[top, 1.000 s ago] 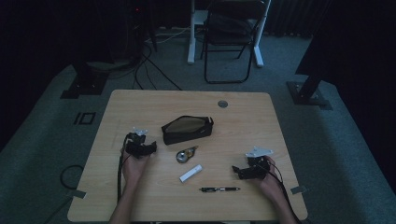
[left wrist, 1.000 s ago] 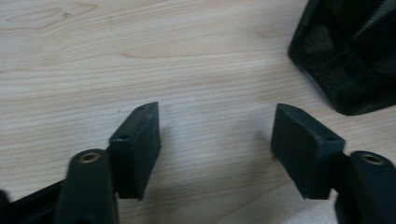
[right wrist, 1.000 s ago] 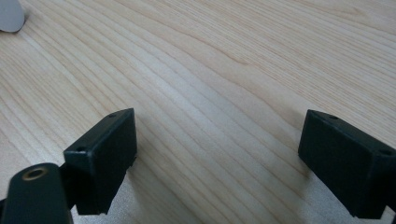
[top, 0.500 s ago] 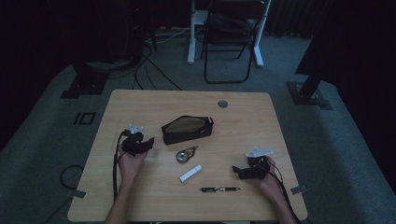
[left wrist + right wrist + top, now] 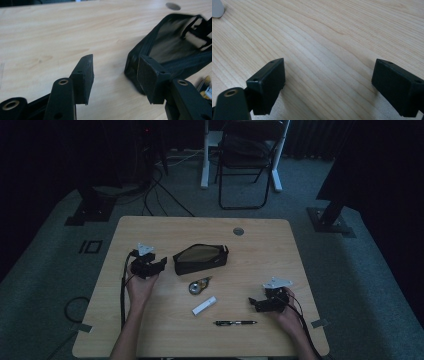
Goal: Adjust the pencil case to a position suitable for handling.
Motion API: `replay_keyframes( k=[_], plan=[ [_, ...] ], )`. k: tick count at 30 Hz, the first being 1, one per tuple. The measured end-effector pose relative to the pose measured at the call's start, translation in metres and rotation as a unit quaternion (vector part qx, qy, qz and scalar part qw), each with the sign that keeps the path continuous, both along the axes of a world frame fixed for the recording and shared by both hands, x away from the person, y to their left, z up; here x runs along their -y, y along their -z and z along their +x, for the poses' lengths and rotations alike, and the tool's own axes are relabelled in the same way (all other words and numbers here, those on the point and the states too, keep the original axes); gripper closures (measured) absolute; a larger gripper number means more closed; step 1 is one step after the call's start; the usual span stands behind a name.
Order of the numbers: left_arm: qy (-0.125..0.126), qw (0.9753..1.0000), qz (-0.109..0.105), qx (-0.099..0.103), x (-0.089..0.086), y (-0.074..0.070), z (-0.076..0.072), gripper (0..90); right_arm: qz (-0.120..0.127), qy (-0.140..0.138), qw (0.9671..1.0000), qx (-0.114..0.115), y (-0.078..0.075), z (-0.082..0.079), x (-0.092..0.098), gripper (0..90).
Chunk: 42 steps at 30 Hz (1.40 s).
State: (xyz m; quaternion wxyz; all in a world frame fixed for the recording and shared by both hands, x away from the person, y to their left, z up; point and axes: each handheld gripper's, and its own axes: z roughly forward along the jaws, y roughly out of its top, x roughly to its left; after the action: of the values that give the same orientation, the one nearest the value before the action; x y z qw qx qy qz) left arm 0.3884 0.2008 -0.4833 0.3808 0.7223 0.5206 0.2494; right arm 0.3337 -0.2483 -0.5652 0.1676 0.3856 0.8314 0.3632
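A dark zip pouch point(image 5: 200, 259) lies open near the table's middle; its open mouth and dark inside point(image 5: 175, 47) show in the left gripper view. My left gripper point(image 5: 159, 264) point(image 5: 116, 71) is open, just left of the pouch's end, with nothing between its jaws. In front of the pouch lie a small round tape dispenser point(image 5: 198, 285), a white stick-shaped piece point(image 5: 205, 305) and a black pen point(image 5: 235, 323). My right gripper point(image 5: 255, 304) point(image 5: 328, 75) is open wide low over bare wood, right of the white piece and above the pen's right end.
The wooden table point(image 5: 310, 270) has a round cable hole point(image 5: 238, 231) point(image 5: 173, 6) at the back. A white corner point(image 5: 217, 8) peeks in at the right gripper view's top left. Beyond the table stand a folding chair point(image 5: 247, 160) and floor cables point(image 5: 165, 190).
My left gripper has moved a little forward across the table, nearer the pouch's left end. The right gripper has stayed in place.
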Motion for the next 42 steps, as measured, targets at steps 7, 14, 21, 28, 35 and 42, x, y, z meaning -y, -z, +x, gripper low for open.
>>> replay_keyframes(
  k=[7,14,21,28,35,42],
  plan=[
    [0.018,0.9998,0.011,0.004,0.016,-0.005,0.012,48.7,0.0,0.0,1.0,0.0,0.0,0.0,0.0,11.6],
    [0.035,0.9992,0.02,-0.002,0.031,-0.006,0.023,51.5,0.0,0.0,1.0,0.0,0.0,0.0,0.0,11.6],
    [0.049,0.9981,0.035,-0.018,0.045,-0.006,0.037,55.6,-0.001,0.0,1.0,0.0,0.0,0.0,0.0,11.6],
    [0.077,0.995,0.062,-0.017,0.06,0.0,0.045,55.2,0.0,0.0,1.0,0.0,0.0,0.0,0.0,11.6],
    [0.087,0.9918,0.088,-0.031,0.067,0.009,0.05,57.9,0.0,0.0,1.0,0.0,0.0,0.0,0.0,11.6],
    [0.101,0.9892,0.102,-0.032,0.068,0.01,0.047,66.8,0.0,0.0,1.0,0.0,0.0,0.0,0.0,11.6]
  ],
)
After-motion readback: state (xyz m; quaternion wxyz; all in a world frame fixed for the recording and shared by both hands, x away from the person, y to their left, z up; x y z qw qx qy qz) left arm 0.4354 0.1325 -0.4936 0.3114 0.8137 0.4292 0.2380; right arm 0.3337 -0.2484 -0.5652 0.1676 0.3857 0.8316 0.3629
